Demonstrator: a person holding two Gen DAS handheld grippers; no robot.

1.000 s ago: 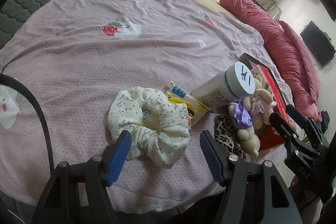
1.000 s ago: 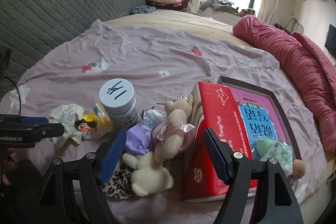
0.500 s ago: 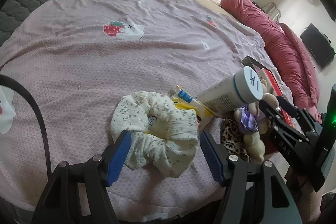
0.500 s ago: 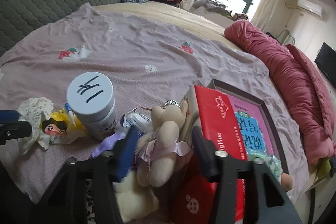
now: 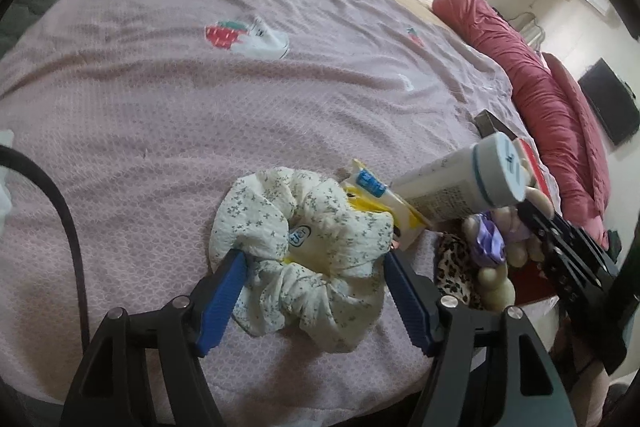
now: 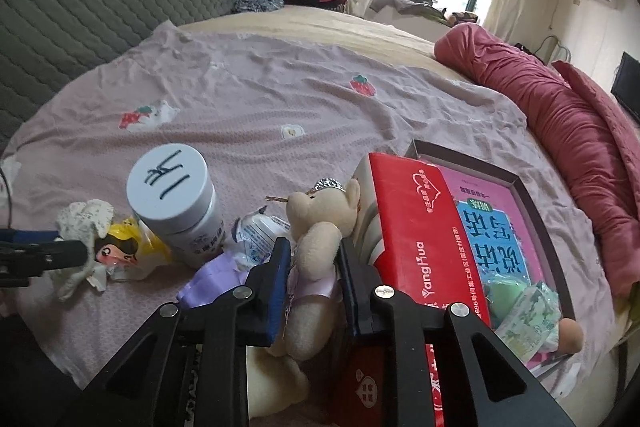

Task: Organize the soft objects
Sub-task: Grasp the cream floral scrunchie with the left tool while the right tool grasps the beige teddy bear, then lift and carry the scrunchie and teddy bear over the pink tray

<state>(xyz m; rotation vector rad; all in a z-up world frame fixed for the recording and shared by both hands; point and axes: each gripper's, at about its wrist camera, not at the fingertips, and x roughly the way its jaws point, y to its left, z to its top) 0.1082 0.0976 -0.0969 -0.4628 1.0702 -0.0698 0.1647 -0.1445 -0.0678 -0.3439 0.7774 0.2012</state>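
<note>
A cream flowered scrunchie (image 5: 304, 227) lies on the pink bedsheet (image 5: 200, 107). My left gripper (image 5: 313, 258) straddles it, one blue finger at each side. Its jaws are opening a little and the pads do not squeeze the cloth. In the right wrist view a beige teddy bear (image 6: 320, 211) in a pale pink dress leans on a red box (image 6: 416, 227). My right gripper (image 6: 315, 243) is closing on the bear's body, with both pads against it. The scrunchie (image 6: 86, 215) also shows at far left of that view.
A white lidded bottle (image 6: 172, 195) stands between scrunchie and bear, with a yellow doll packet (image 6: 120, 247) and purple ribbon (image 6: 212, 279) beside it. A leopard-print cloth (image 5: 452, 267) lies near the bed's edge. A dark tray (image 6: 516, 183) holds a pink book. A red duvet (image 6: 560, 107) lies at right.
The left gripper has come down and forward until its fingers flank the scrunchie. The right gripper's jaws have narrowed from wide apart to pressing on the bear.
</note>
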